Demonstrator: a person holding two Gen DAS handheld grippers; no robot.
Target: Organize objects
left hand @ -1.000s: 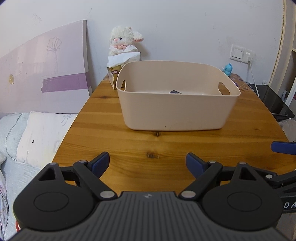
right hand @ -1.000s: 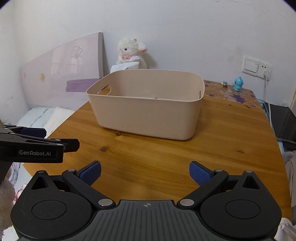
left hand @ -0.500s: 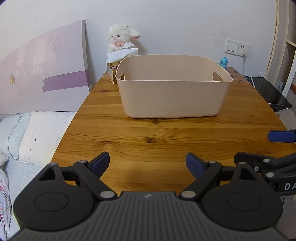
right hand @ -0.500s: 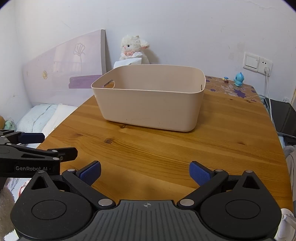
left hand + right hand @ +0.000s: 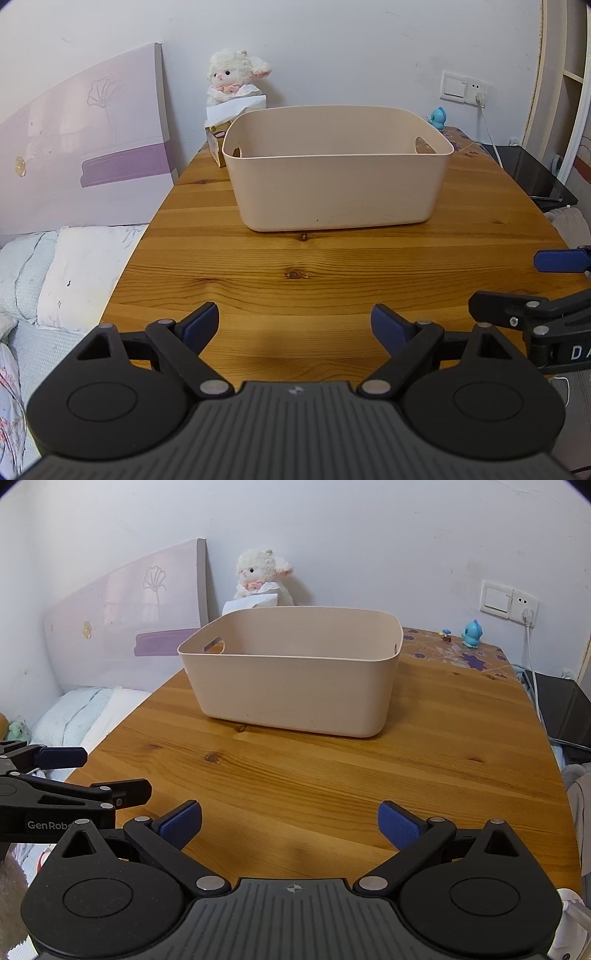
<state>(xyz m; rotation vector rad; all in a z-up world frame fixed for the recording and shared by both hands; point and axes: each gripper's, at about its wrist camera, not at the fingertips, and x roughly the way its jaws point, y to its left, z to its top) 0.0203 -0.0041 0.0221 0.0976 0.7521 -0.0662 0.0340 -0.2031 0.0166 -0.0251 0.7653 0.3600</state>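
Beige plastic bin [image 5: 338,184] with cut-out handles, on wooden table [image 5: 295,280], left tool [image 5: 295,325] and right tool [image 5: 290,823] spread, empty

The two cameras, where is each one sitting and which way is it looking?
Left wrist: on the left gripper, facing the beige bin; its open fingers and the right gripper show.
Right wrist: on the right gripper, facing the bin from its right; the left gripper shows.
Shared: bin, wooden table, plush lamb.
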